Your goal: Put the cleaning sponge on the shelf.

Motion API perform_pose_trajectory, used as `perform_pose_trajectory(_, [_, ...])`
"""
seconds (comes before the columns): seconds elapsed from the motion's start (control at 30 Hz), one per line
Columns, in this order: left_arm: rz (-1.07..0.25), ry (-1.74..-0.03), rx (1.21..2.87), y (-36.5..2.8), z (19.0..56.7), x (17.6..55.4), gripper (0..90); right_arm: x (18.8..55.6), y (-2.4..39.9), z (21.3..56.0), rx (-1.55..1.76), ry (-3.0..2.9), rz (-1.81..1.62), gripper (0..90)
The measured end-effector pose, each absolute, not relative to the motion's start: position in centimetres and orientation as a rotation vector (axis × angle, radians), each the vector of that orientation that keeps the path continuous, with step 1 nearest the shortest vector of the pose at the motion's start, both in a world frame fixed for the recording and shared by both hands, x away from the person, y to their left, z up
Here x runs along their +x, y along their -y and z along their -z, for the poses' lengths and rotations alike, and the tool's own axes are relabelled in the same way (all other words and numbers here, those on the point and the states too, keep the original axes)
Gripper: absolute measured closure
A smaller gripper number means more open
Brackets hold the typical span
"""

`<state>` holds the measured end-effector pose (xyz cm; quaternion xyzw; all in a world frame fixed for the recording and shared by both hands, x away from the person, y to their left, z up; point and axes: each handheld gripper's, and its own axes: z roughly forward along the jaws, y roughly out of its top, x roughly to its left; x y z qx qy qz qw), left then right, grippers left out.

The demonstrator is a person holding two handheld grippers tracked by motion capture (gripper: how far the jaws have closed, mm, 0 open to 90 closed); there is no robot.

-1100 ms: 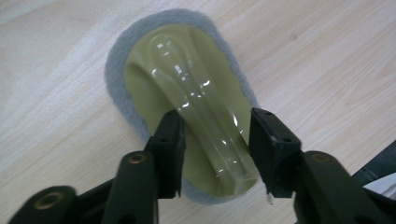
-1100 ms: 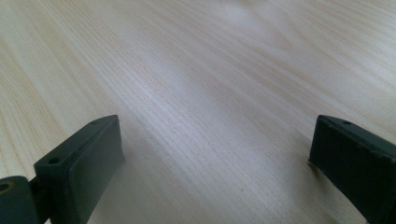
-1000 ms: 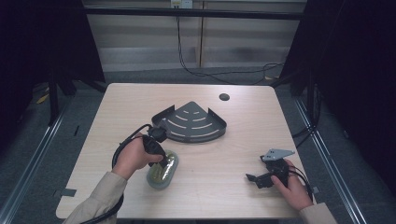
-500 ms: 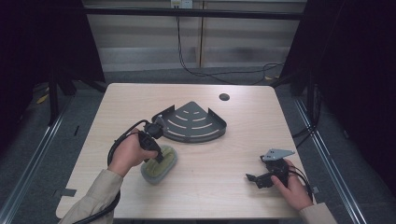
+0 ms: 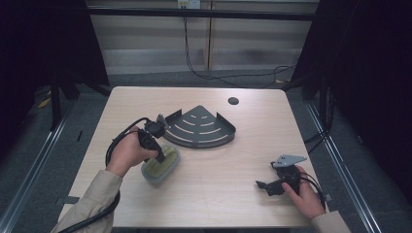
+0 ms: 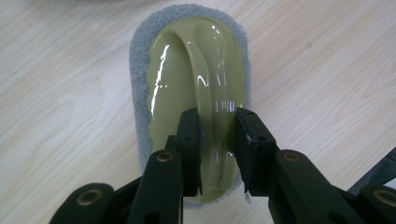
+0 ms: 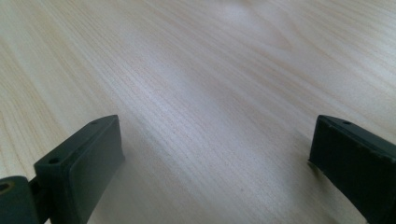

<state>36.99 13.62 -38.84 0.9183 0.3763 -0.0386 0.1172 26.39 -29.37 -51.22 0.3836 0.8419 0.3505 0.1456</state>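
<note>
Gripping the raised ridge of an olive-green glossy plastic scrubber with a grey abrasive pad underneath (image 6: 196, 88), the left gripper (image 6: 218, 140) has its two black jaws pressed against either side of that handle ridge, closed firmly on it. In the high view the scrubber (image 5: 160, 167) sits near the left front of the pale wooden table (image 5: 233, 204), just in front of a dark metal quarter-round corner shelf (image 5: 201, 128). The scrubber is probably light, its shell stiff and rather slippery, its pad soft, so the narrow ridge looks like the best place to hold. The right gripper (image 7: 210, 154) rests over bare wood, jaws spread wide and holding nothing.
</note>
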Motion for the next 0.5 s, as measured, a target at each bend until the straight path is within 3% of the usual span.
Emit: perform_pose_trajectory(0.5, [0.097,-1.111,2.692,-13.8,35.9,39.1,72.3,26.4,29.4,51.2,1.101,-2.424,-1.011,2.2])
